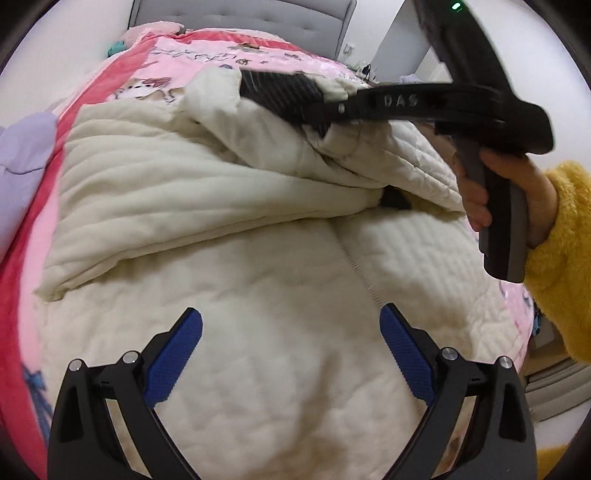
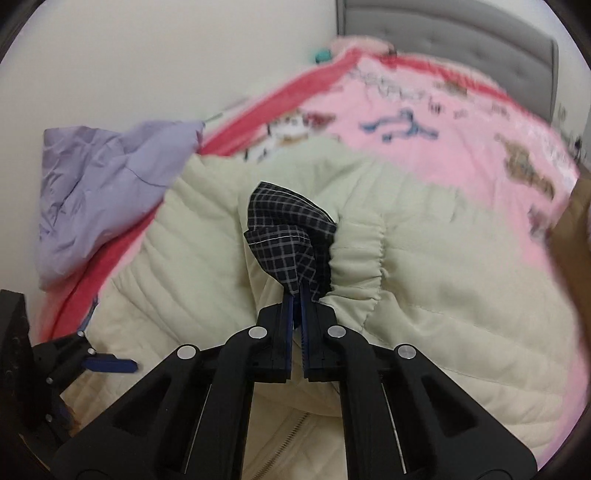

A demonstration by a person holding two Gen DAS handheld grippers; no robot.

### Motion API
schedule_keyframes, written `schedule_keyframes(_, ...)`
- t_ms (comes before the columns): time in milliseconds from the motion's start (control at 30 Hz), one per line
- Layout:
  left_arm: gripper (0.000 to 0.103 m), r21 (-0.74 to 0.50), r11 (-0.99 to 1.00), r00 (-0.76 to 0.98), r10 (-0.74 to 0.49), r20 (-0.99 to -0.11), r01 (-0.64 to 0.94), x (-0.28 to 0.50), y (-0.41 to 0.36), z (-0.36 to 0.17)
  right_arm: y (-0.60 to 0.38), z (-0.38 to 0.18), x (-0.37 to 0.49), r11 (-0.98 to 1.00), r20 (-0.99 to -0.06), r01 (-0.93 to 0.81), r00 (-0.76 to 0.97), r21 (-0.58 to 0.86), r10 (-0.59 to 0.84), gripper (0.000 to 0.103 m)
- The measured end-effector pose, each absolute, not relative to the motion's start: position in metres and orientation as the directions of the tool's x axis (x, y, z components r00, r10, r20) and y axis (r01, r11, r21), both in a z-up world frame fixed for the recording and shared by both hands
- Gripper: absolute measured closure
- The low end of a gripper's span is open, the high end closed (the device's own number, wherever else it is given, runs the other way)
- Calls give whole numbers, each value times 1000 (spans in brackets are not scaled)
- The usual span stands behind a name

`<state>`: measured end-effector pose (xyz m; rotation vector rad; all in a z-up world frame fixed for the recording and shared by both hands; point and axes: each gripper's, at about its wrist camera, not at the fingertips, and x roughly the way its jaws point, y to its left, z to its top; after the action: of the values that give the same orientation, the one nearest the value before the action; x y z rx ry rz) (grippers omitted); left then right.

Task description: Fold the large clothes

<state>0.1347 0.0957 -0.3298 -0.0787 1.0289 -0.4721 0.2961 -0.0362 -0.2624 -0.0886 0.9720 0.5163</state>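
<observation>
A bed under a pink cartoon-print blanket stands against a plain white wall, with a grey tufted headboard behind.

Soft, even indoor light fills both views, with no glare and only faint shadows in the folds of the cream quilted padded jacket. Fisheye bending curves the edges inside dark round corners. The right wrist view smears with motion blur across the pink printed fleece blanket, while the left wrist view stays fairly sharp.
</observation>
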Motion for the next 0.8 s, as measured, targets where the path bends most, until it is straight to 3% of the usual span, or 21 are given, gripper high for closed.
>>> schedule_keyframes(267, 8, -274, 911, 463, -395, -793, 308, 145, 114, -328, -30, -281, 311, 879, -847, -431, 374, 202, 378, 97)
schedule_keyframes(467, 8, -267, 907, 492, -404, -771, 327, 150, 111, -313, -48, -240, 303, 829, -780, -442, 358, 343, 513, 74)
schedule_keyframes(533, 8, -271, 898, 507, -422, -751, 346, 157, 106, -304, -62, -219, 294, 821, -748, -447, 390, 355, 536, 61)
schedule_keyframes(633, 8, -310, 881, 518, -464, -718, 358, 171, 96, -294, -91, -195, 284, 823, -710, -413, 434, 390, 554, 54)
schedule_keyframes(733, 8, -323, 871, 545, -484, -684, 370, 188, 74, -285, -133, -191, 272, 887, -736, -311, 500, 340, 457, 48)
schedule_keyframes(800, 8, -285, 863, 576, -494, -652, 417, 194, 56, -276, -167, -200, 260, 946, -784, -221, 532, 237, 320, 45)
